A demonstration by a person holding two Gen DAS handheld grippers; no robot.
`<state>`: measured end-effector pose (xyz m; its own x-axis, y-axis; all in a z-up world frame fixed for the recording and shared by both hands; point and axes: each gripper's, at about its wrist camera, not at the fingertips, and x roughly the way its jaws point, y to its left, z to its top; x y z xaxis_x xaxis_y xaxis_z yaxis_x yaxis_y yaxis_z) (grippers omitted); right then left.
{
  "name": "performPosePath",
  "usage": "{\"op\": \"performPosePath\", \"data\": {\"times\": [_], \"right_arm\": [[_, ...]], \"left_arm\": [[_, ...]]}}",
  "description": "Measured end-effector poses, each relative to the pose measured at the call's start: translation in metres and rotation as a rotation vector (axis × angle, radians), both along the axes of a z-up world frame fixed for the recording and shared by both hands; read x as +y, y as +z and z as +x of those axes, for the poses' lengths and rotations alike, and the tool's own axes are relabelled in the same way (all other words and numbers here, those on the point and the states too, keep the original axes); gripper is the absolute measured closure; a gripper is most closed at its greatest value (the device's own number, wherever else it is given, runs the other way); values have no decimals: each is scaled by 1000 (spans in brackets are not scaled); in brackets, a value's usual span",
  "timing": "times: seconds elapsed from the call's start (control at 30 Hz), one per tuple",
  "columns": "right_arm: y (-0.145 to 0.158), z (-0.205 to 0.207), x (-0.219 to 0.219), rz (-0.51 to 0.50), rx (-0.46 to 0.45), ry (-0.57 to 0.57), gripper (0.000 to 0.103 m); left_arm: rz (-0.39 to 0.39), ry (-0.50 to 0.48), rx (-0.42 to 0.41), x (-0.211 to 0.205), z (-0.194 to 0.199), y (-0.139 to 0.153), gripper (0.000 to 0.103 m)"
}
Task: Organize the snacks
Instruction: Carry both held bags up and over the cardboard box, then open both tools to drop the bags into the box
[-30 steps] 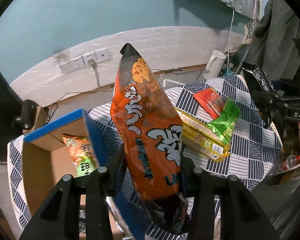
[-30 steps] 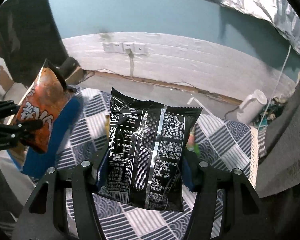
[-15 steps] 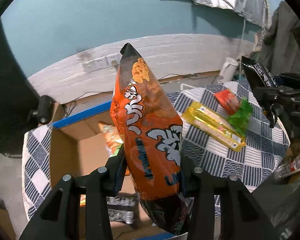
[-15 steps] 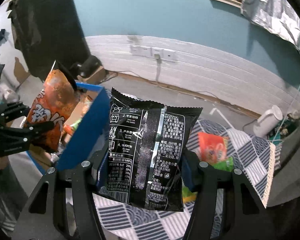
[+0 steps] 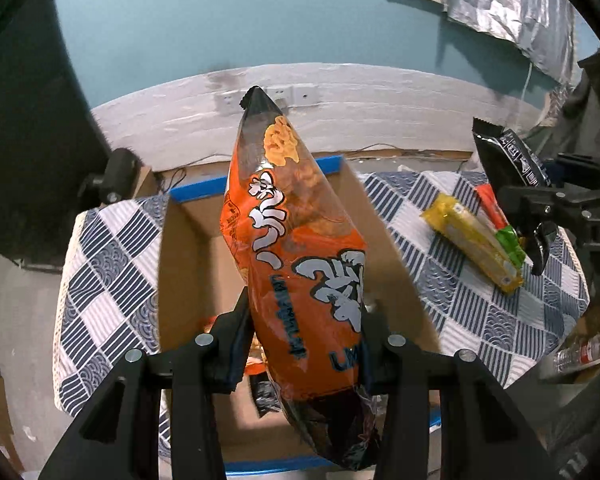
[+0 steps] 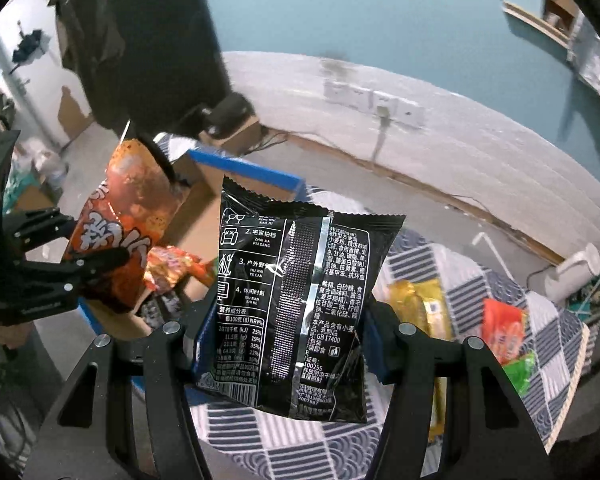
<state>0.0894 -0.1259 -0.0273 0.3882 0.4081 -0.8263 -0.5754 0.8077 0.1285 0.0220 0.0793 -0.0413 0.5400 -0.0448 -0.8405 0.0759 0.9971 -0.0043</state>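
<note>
My left gripper (image 5: 304, 344) is shut on a tall orange snack bag (image 5: 300, 248) and holds it upright above the open cardboard box (image 5: 188, 264) with blue-taped edges. Snack packs lie on the box floor (image 6: 172, 268). My right gripper (image 6: 284, 344) is shut on a black snack bag (image 6: 296, 292), held upright over the checked tablecloth just right of the box. The right gripper with its black bag also shows in the left wrist view (image 5: 540, 216). The left gripper with the orange bag also shows in the right wrist view (image 6: 112, 236).
A yellow pack (image 5: 472, 248), a red pack (image 6: 500, 328) and a green pack (image 5: 512, 240) lie on the blue-and-white checked tablecloth (image 5: 104, 264) right of the box. A white kettle (image 6: 576, 272) stands beyond the table. Wall sockets (image 6: 380, 104) sit on the grey wall band.
Both grippers have moved left with their bags. The orange bag now hangs over the box opening, and the black bag has come closer to the box's right wall.
</note>
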Motion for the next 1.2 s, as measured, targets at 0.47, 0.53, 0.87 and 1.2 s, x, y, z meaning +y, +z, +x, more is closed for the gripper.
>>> {"op": "performPosePath", "data": {"times": [0.47,0.53,0.87,1.2], "right_arm": [[-30,-2,77,-29,68,110,44],[-33,-4,85,-33,78,120,44],[-36,-7,91,-43,95,120,32],[-32,-3,54,-24,94,38,30]], "left_arm": [[-8,66,43,41,-4,-21,58],[-12,69,53,44,-5,-24,58],[22,73,46,39,-5,-20,45],[48,57,31,21,-4,-14,36]]}}
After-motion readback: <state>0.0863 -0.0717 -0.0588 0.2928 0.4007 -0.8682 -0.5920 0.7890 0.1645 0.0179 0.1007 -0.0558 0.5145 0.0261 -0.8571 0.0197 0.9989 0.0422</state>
